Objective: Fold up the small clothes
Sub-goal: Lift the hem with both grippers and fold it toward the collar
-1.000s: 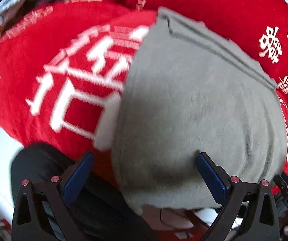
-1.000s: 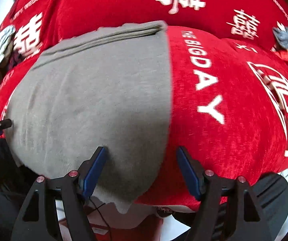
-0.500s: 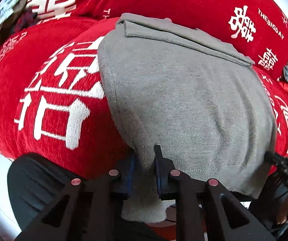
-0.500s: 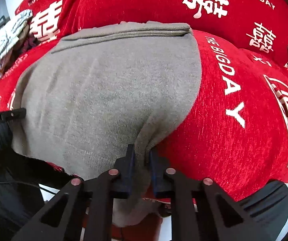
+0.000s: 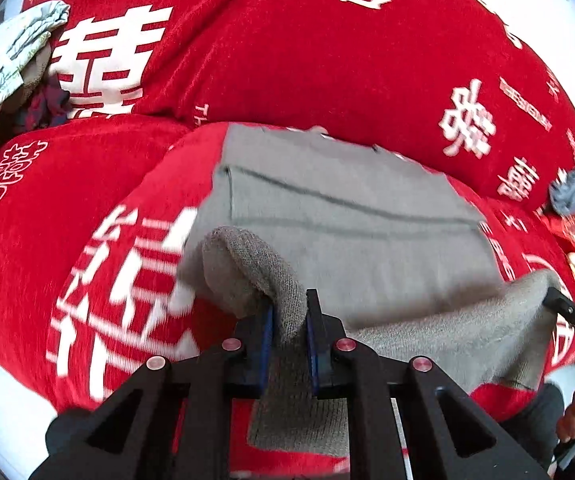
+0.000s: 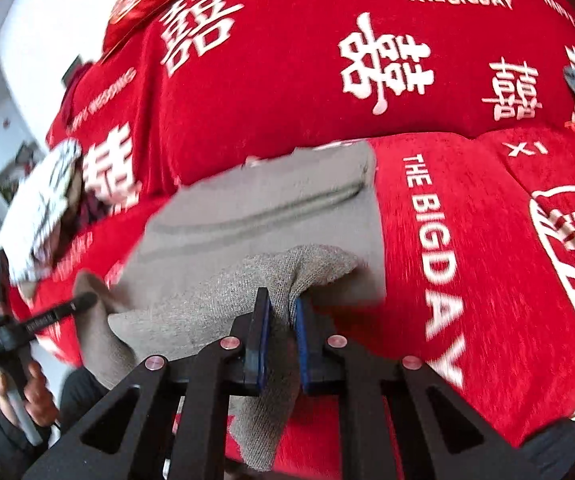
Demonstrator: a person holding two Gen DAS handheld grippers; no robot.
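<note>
Both grippers, wide open a second ago, have clamped the near hem of the grey knit garment (image 5: 351, 216) and lifted it off the red printed cover (image 5: 247, 64). Left gripper (image 5: 289, 340) is nearly closed, pinching the near left corner; right gripper (image 6: 281, 336) likewise pinches the near right corner. Far half of the garment lies flat mid-cover. To fold well, carry both corners level towards the far hem, keep the edge taut, and lay it down squarely
</note>
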